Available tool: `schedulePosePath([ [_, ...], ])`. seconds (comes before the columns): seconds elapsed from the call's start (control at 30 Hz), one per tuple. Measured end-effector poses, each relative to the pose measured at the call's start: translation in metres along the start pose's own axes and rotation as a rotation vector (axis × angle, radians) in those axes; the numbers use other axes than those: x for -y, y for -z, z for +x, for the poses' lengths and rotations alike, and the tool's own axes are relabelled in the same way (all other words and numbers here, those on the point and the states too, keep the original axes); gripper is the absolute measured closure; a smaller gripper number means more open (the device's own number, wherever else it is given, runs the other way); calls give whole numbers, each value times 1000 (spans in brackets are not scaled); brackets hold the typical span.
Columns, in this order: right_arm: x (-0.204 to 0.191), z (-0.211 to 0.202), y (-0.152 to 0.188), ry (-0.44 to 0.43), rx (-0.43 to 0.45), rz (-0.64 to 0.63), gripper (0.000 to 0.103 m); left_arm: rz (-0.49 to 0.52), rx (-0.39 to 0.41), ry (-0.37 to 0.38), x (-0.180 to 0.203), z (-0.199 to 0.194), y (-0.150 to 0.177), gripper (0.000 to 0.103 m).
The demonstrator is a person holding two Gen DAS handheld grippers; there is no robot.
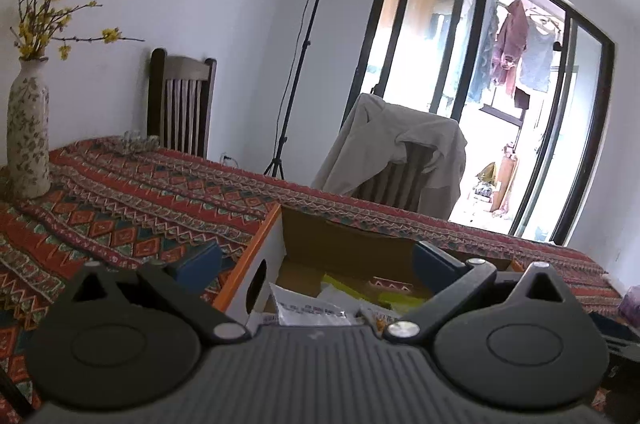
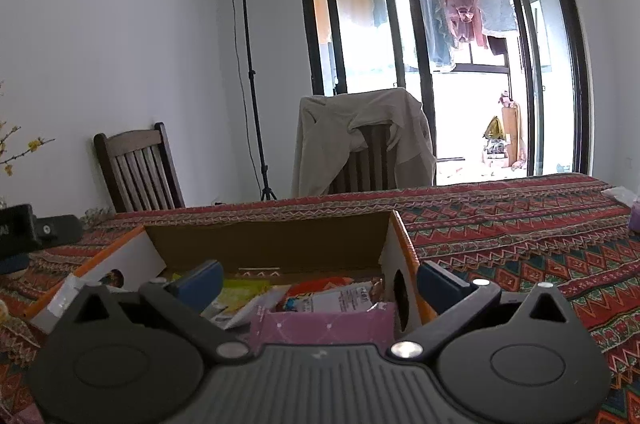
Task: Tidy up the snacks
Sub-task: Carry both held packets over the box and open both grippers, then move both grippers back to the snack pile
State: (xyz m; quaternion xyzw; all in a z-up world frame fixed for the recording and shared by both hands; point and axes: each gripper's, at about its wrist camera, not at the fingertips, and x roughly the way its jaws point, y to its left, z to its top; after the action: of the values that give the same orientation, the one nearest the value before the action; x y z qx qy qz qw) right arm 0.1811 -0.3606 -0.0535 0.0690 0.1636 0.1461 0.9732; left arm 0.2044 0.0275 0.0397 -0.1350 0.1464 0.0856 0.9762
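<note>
**Both tongs spread wide over open snack box**

Left wrist view: The left tongs [image 1: 316, 260] stand at full spread w/ nothing between the blue pads. One pad [image 1: 200, 261] sits outside the box's left wall, above the cloth; the other [image 1: 434, 260] is over the box interior. The cardboard box [image 1: 260, 248], white-sided w/ orange edging and an oval hand-hole, rests on the tabletop [image 1: 132, 208], which is covered by a red patterned cloth. Inside the box: snack packets [image 1: 316, 308], clear, white and yellow-green, lying loose. A floral vase [image 1: 28, 132] w/ yellow-flowered twigs stands at far left on the tabletop, well apart from the box. Beyond the tabletop: a dark wooden chair [image 1: 180, 104] against the wall, a light stand [image 1: 304, 52], and a second chair draped w/ a beige jacket [image 1: 400, 152] before glass doors.

Right wrist view: The right tongs [image 2: 318, 282] are likewise wide apart, gripping nothing. Left pad [image 2: 200, 280] hangs over the box contents; right pad [image 2: 438, 282] is outside the box's right wall [image 2: 394, 264]. The box is open at top, brown inside. Snack packets fill it: a pink-purple pack [image 2: 324, 324] nearest the camera, a red-and-white one behind, yellow-green ones to the left. At far left edge, part of the other black device [image 2: 24, 232] shows above the tabletop.
</note>
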Motion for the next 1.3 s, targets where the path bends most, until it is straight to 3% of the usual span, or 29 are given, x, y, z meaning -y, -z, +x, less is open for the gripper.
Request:
schedulePosePath([
  [0.4, -23, -48, -14, -26, 8, -53, 0, -1, -17, 11, -21, -46, -7, 0],
  [0.93, -45, -93, 43, -49, -157, -95, 0, 138, -82, -34, -72, -99, 52, 0],
  [1.3, -56, -99, 67, -66, -236, -99, 0, 127, -99, -42, -91, -93, 69, 0],
])
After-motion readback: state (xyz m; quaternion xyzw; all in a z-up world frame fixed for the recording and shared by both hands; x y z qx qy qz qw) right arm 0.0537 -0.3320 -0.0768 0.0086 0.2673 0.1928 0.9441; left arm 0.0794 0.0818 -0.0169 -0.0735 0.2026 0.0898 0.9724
